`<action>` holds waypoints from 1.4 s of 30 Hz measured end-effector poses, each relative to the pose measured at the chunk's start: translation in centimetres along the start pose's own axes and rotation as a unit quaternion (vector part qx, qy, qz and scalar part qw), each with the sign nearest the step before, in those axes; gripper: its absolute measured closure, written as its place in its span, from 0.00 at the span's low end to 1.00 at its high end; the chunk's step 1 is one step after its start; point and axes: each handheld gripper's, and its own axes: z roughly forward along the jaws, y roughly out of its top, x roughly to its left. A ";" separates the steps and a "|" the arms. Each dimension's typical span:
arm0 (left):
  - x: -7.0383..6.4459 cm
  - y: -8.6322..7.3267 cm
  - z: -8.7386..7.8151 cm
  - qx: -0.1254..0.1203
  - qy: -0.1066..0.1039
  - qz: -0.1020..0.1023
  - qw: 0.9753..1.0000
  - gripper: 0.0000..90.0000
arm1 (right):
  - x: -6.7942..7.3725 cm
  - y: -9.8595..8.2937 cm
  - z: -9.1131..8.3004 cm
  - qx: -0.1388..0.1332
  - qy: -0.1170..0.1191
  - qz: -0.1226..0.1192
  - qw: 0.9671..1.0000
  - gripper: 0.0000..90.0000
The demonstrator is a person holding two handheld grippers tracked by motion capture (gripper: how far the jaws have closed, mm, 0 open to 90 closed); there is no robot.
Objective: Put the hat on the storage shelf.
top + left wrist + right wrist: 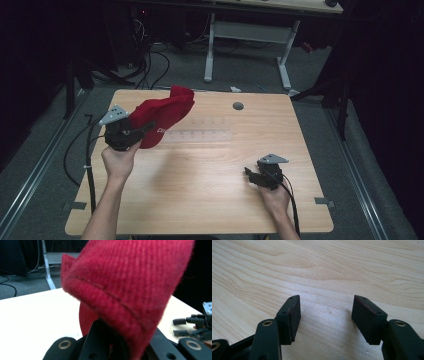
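Left hand-held gripper (131,134) clamps red knit hat (162,120) at frame left: soft, floppy; grab hem. Right hand-held gripper (325,312) open, empty.

Left gripper (117,345) jaw tips were buried under red knit cap (130,285); cap ran past the frame's top edge. White print on cap (161,131) was too small to read.

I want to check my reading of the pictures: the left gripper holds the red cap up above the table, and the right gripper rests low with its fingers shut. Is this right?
One detail is wrong: the right gripper has its fingers open, with bare wood between them, as the right gripper view shows. The rest holds: the left gripper holds the red cap up above the table.
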 end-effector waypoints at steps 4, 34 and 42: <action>0.2 0.8 0.4 -0.012 0.001 -0.015 1.000 0.95 | 0.0 0.0 0.0 0.000 0.000 -0.001 1.000 0.45; 2.9 0.8 5.8 -0.066 0.076 -0.047 0.994 0.95 | 0.0 0.0 0.0 0.000 0.000 0.000 1.000 0.44; 3.1 1.1 5.7 -0.076 0.085 -0.052 0.992 0.95 | 0.0 0.0 0.0 0.000 0.000 0.000 1.000 0.44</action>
